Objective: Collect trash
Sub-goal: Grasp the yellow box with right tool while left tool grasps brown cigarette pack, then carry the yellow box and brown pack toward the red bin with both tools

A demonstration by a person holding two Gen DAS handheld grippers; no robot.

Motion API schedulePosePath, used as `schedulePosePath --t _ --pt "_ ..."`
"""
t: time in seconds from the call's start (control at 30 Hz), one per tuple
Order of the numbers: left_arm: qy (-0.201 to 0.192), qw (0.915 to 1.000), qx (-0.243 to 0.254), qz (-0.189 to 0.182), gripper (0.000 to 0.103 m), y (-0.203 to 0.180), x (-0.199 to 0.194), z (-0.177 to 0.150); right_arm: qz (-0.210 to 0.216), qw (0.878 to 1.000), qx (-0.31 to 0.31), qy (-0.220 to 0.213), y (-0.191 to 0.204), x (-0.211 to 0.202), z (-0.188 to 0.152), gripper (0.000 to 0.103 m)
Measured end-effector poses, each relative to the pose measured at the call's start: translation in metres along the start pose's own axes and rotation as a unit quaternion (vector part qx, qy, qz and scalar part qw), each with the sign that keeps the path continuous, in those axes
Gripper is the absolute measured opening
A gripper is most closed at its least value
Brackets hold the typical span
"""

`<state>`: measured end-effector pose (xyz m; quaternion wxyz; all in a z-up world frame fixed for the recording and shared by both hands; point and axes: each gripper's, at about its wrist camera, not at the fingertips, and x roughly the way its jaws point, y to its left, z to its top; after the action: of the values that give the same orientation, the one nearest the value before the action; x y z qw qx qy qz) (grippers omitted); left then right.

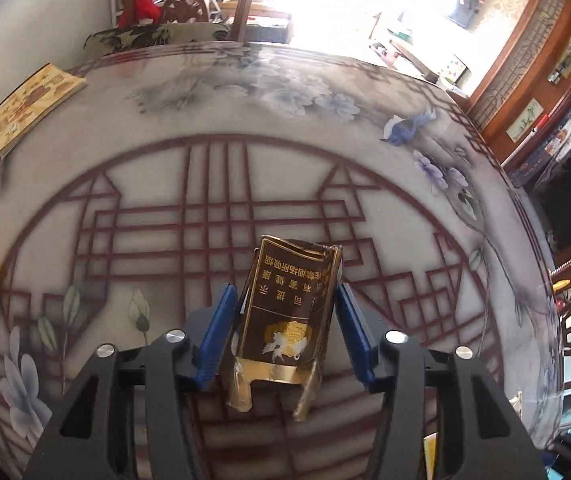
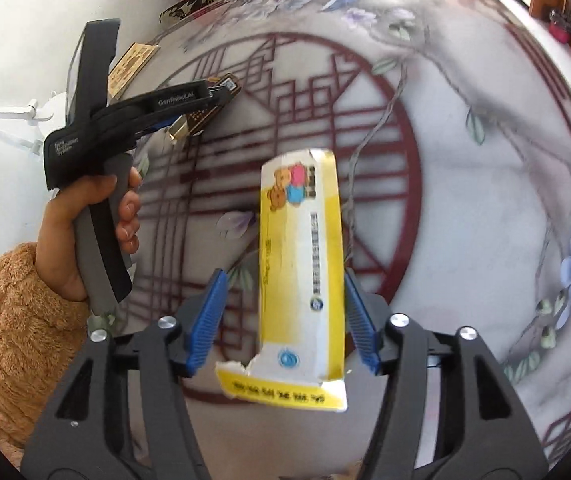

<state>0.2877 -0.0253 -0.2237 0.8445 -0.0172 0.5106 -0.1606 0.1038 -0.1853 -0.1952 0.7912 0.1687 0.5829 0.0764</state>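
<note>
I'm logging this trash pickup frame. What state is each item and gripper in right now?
Brown cigarette pack: torn open, crumpled, between the left gripper's fingers.
Yellow carton: torn open, flap hanging, between the right gripper's fingers.
Left gripper: grip on the pack unclear.
Right gripper: grip on the carton unclear.
Book: closed, flat on the table.

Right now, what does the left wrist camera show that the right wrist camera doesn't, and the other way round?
Only the left wrist view shows the left claw from behind, with a brown and gold cigarette pack between its blue pads, and a wooden chair beyond the table.

Only the right wrist view shows the right claw around a yellow and white carton, plus the person's hand gripping the other tool.

Both show the patterned round table and the flat yellow box near its far edge.
</note>
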Motion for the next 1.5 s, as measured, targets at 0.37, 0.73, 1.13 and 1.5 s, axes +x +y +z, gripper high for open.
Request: schedulePosePath --t 0.37,0.73,1.13,1.5 --pt "-0.052 0.9983 -0.023 -0.016 0.042 0.013 -0.076 -0.033 -0.01 1.0 -0.012 0.014 -0.001 0.024 0.007 0.055" --pt "-0.08 0.9952 -0.055 -0.003 0.043 0.01 -0.156 -0.096 0.041 0.998 -0.046 -0.023 0.029 -0.008 -0.006 0.036" --pt "-0.098 0.9948 -0.03 -0.003 0.044 -0.024 -0.197 -0.117 0.078 0.993 -0.028 -0.089 0.027 -0.068 -0.026 0.036" --pt "-0.107 0.9941 0.014 -0.008 0.044 -0.081 -0.205 -0.118 0.088 0.987 0.014 -0.132 -0.014 -0.114 -0.047 0.036"
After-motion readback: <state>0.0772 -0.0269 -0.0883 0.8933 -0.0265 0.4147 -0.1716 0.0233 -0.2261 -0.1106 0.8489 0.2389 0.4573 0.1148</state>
